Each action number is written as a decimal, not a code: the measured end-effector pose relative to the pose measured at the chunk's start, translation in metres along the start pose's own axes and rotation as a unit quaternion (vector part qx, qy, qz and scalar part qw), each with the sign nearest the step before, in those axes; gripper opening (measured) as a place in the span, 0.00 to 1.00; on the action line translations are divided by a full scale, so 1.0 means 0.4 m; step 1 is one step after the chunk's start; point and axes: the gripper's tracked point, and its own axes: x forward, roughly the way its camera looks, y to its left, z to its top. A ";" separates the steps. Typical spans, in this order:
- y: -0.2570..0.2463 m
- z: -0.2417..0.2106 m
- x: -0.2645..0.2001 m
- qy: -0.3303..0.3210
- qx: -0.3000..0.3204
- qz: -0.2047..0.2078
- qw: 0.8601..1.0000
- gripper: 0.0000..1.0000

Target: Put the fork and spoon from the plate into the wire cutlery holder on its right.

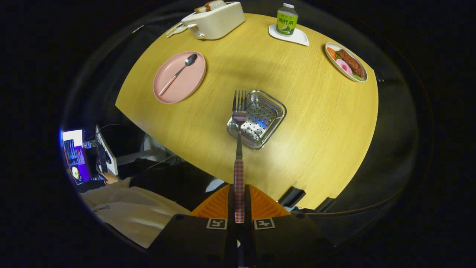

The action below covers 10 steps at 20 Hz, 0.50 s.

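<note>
Now tool [239,208] grips checked-handle fork [239,123], tines over perforated holder [260,119].

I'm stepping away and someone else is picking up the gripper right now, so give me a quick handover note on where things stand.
Gripper: shut on the fork by its checked handle, tines pointing ahead, held over the near edge of the cutlery holder.
Spoon: lying on the pink plate, beyond and to the left of the holder.
Done: fork lifted off the plate and carried to the holder.
Left: lower and release the fork into the holder, then go back for the spoon and place it there too.
</note>
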 end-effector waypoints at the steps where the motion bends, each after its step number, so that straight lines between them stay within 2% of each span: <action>1: -0.016 -0.003 -0.002 0.009 -0.004 -0.004 1.000 0.11; 10: -0.048 0.013 0.053 0.122 -0.032 0.004 0.992 0.11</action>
